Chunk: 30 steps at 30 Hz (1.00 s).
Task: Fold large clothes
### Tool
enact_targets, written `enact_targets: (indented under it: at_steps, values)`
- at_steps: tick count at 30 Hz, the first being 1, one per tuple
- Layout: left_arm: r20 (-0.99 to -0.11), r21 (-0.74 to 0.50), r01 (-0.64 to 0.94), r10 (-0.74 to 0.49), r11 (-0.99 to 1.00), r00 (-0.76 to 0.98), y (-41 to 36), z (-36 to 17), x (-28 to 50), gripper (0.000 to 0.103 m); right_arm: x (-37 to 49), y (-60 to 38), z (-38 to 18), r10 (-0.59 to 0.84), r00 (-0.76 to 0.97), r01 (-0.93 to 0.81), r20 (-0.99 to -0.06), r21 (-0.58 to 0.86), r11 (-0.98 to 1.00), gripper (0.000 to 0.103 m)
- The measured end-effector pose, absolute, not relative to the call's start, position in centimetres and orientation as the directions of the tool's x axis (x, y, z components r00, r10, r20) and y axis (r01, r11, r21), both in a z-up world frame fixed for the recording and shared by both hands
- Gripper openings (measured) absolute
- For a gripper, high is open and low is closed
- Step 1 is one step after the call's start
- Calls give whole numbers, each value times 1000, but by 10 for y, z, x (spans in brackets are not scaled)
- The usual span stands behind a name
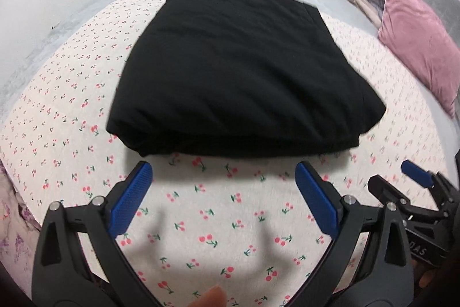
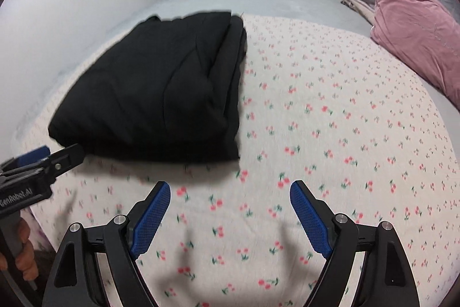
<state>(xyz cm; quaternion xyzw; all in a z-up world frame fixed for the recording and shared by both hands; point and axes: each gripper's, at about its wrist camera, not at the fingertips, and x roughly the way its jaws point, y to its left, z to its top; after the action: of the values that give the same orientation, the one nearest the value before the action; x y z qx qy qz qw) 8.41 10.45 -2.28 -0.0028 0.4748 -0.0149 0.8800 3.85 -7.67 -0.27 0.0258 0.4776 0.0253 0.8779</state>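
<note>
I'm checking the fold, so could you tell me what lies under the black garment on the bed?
The folded black garment rests on the cherry-print sheet, which shows around its near and side edges. Anything directly beneath the garment is covered.

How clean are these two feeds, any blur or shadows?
Left wrist view: black folded garment slightly smeared at its edges, soft finger shadows on the cherry-print sheet. Right wrist view: more motion blur, strong fisheye bending, pink pillow still readable.

Black garment; white sheet w/ red cherry print; pink pillow; blue gripper pads.
</note>
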Motion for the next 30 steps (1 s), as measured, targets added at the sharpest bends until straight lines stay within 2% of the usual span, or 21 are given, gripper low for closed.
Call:
enact_targets:
  at_steps: [12,30]
  values:
    - [-835,30,13,18,999,550,94,-35,74,99,38,-70,-11,-18,524,-5,-852,-24,1000,87]
    - [-841,17,0,14,1000,540,107,-39,77,99,48,-67,-20,14,501,-17,-865,6,1000,87]
